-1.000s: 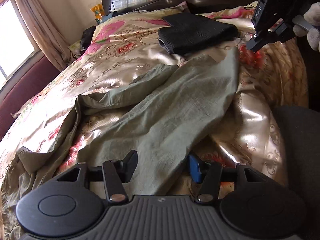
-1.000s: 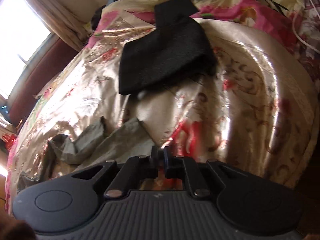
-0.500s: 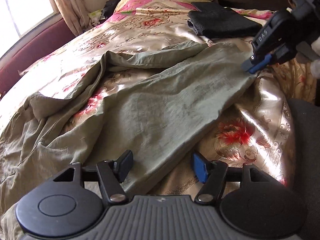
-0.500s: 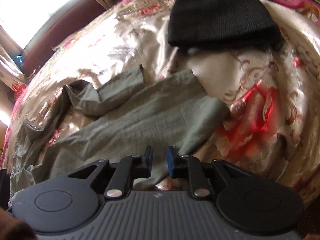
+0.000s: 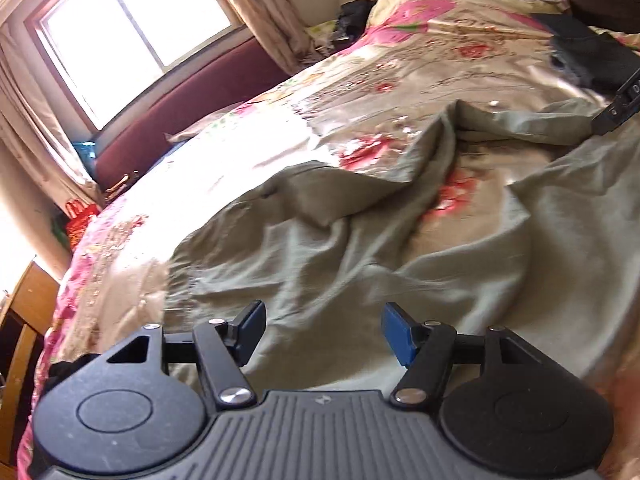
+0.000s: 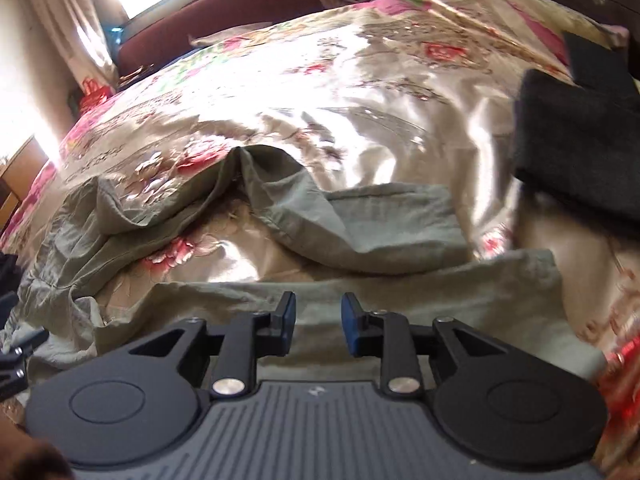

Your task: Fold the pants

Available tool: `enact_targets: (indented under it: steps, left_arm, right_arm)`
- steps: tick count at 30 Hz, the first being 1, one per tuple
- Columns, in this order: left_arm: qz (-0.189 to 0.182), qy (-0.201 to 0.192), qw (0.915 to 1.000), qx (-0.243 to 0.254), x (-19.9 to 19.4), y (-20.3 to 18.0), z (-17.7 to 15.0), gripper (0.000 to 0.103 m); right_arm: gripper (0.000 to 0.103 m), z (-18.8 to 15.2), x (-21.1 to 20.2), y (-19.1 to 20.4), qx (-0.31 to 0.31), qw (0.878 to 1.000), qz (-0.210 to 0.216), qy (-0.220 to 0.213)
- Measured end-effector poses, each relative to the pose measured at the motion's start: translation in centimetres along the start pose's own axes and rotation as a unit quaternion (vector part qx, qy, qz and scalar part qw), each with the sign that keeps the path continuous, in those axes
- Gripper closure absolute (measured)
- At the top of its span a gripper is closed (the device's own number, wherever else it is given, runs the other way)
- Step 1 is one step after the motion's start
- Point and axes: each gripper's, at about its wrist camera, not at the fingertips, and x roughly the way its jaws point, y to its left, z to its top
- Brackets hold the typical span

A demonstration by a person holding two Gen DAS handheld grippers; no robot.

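Note:
Olive green pants [image 5: 360,248] lie rumpled across a floral satin bedspread [image 5: 400,80]. My left gripper [image 5: 323,332] hovers open over the wrinkled wide part of them, with nothing between its blue pads. In the right wrist view one leg [image 6: 380,224] lies bent back on itself and another stretch of the pants [image 6: 460,296] runs across the front. My right gripper [image 6: 318,328] hangs just over that stretch. Its jaws are opening and stand apart with no cloth between them. A tip of the right gripper [image 5: 618,108] shows at the left wrist view's right edge.
A folded black garment [image 6: 580,152] rests on the bedspread to the right of the pants, also seen as a dark pile [image 5: 592,60]. A maroon padded ledge [image 5: 180,120] and a bright window [image 5: 132,28] run along the far side. Wooden furniture [image 5: 24,320] stands at the left.
Both grippers swept leftward along the pants, away from the black garment. The right gripper's jaws went from shut to parted. The left jaws widened slightly.

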Motion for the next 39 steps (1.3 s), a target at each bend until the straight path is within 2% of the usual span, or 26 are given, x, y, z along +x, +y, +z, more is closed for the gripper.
enact_targets:
  steps: [2,5,7,10,13,16,17,19,21,23,24,25,26,28,30,34,37,39]
  left_arm:
    - [0.028,0.002,0.9996,0.01,1.7,2.2,0.0,0.025]
    - [0.048,0.005,0.9988,0.012,4.4,5.5,0.5,0.024]
    - [0.052,0.006,0.9985,0.017,6.5,7.3,1.0,0.023]
    - [0.046,0.007,0.9986,0.023,10.2,9.6,2.1,0.022]
    - [0.029,0.011,0.9987,0.04,13.5,11.4,3.2,0.022]
    - [0.014,0.026,0.9988,0.04,16.5,13.1,3.7,0.022]
    - [0.014,0.029,0.9986,0.041,17.1,13.5,3.8,0.022]
    - [0.013,0.033,0.9984,0.044,17.9,14.0,3.5,0.022]
    - [0.007,0.034,0.9981,0.052,18.4,14.5,3.0,0.022]
    - [0.006,0.033,0.9974,0.064,18.4,14.3,2.5,0.022]
    - [0.005,0.033,0.997,0.07,18.4,14.3,2.3,0.022]
    - [0.005,0.031,0.9966,0.075,18.3,14.3,2.2,0.022]
    - [0.005,0.029,0.9961,0.082,18.3,14.2,2.2,0.022]
    - [0.006,0.024,0.9953,0.094,18.1,14.3,2.1,0.022]
    - [0.01,0.018,0.9942,0.106,17.9,14.8,2.2,0.022]
    - [0.018,0.016,0.9913,0.13,16.8,15.0,2.0,0.022]
    - [0.037,-0.004,0.9812,0.189,14.1,13.4,0.6,0.022]
    - [0.043,-0.009,0.9771,0.208,12.2,12.3,-0.5,0.022]
  right_arm:
    - [0.072,1.2,1.6,2.0,-0.04,0.999,-0.005,0.002]
    - [0.071,3.1,3.9,5.0,-0.093,0.996,0.007,0.007]
    - [0.065,4.3,5.5,7.1,-0.135,0.991,0.019,0.01]
    - [0.062,5.8,7.6,9.9,-0.193,0.98,0.033,0.01]
    - [0.062,7.3,9.6,12.7,-0.24,0.968,0.07,0.026]
    - [0.06,9.4,11.8,16.0,-0.257,0.957,0.124,0.045]
    - [0.058,10.0,12.5,17.3,-0.259,0.954,0.144,0.051]
    - [0.046,11.0,14.3,19.8,-0.26,0.946,0.184,0.066]
    - [0.045,11.3,16.2,22.2,-0.264,0.94,0.204,0.076]
    - [0.049,11.3,17.9,24.1,-0.27,0.94,0.195,0.076]
    - [0.062,11.4,18.8,25.1,-0.271,0.942,0.18,0.079]
    - [0.088,11.5,19.6,25.7,-0.271,0.944,0.17,0.084]
    - [0.098,11.5,20.0,26.0,-0.269,0.945,0.165,0.09]
    - [0.1,11.3,19.5,26.3,-0.275,0.942,0.175,0.084]
    - [0.1,10.5,17.4,26.8,-0.313,0.929,0.187,0.058]
    - [0.1,7.8,12.6,27.7,-0.374,0.899,0.223,0.043]
    - [0.1,3.9,8.5,29.1,-0.487,0.847,0.212,-0.001]
    - [0.1,1.1,6.6,29.4,-0.536,0.816,0.215,-0.013]
